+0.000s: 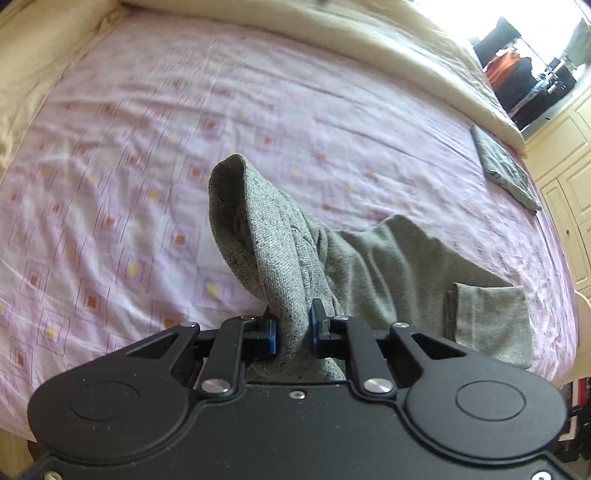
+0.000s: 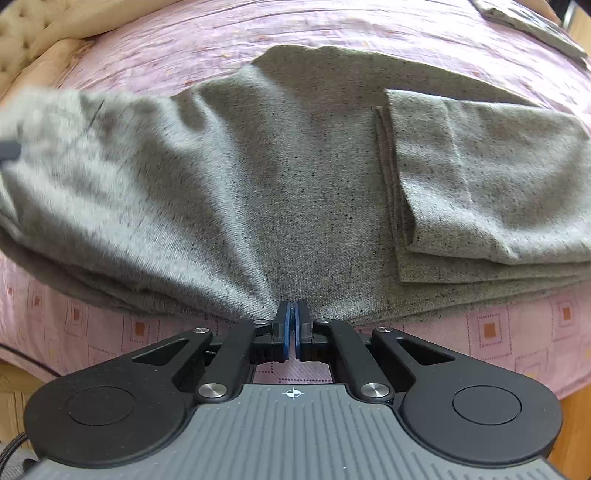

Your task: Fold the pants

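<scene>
Grey speckled pants [image 2: 295, 177] lie on a bed with a pink patterned sheet [image 1: 147, 147]. My left gripper [image 1: 293, 326] is shut on a thick bunch of the pants [image 1: 277, 251] and holds that end lifted above the sheet; a loop of cloth sticks up past the fingers. My right gripper [image 2: 293, 325] is shut on the near edge of the pants at the bed's front. The right end of the pants is folded back on itself [image 2: 480, 177]. The lifted left part looks blurred in the right wrist view.
A folded dark grey garment [image 1: 506, 170] lies at the far right of the bed, also in the right wrist view [image 2: 532, 26]. A cream duvet [image 1: 369, 48] lies along the far side. Cream cupboards [image 1: 569, 184] stand to the right.
</scene>
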The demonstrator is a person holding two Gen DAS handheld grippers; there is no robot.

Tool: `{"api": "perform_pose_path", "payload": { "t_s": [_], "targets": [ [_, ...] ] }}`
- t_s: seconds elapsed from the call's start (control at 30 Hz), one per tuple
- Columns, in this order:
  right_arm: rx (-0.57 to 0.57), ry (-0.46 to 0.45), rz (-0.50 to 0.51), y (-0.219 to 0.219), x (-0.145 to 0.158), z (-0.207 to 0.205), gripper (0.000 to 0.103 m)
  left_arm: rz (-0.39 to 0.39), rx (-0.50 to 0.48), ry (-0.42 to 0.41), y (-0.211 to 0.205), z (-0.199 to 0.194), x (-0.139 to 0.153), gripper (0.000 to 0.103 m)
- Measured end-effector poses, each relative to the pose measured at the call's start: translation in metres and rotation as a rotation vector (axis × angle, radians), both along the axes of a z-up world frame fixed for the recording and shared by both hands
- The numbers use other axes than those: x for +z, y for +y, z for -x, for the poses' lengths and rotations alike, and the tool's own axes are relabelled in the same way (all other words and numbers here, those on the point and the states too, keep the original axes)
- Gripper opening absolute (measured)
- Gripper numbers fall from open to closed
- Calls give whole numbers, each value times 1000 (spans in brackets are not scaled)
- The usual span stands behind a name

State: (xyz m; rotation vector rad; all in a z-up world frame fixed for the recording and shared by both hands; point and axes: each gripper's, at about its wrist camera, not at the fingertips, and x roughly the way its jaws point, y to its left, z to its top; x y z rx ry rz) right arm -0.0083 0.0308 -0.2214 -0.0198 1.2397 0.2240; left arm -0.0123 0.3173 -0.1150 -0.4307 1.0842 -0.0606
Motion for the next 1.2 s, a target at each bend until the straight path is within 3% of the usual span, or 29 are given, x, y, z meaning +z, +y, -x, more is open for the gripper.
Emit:
{"api": "perform_pose_path", "payload": {
  "t_s": [0.13, 0.23, 0.33, 0.5, 0.63, 0.8, 0.93, 1.0, 1.07, 1.2],
  "targets": [
    [-2, -1, -43, -7, -2, -2, 1, -30, -16, -59, -25, 1, 26, 19],
    [69, 15, -68, -13, 1, -8, 1, -61, -26, -99, -50, 1, 48, 19],
    [64, 36, -158, -35, 10, -14, 2, -104, -44, -135, -81, -4, 67, 19],
    [24, -49, -242, -94, 43, -16, 5, -142, -120, -182, -157, -17, 86, 19],
    [15, -87, -232, -145, 53, -33, 5, -135, -205, -192, -234, -36, 74, 19],
    [-26, -82, -219, -206, 53, -53, 5, -50, -206, -104, -303, -54, 35, 22],
    [-19, -99, -225, -232, 53, -73, 8, -118, -146, -54, -310, -48, 26, 26],
    [-16, -132, -265, -239, 56, -83, 31, -155, -107, -16, -299, -41, 19, 29],
    [-28, -146, -315, -243, 56, -94, 43, -205, -54, 41, -285, -33, 10, 37],
    [-63, -44, -399, -243, 42, -126, 49, -264, 39, 140, -254, -13, -6, 41]
  ]
}}
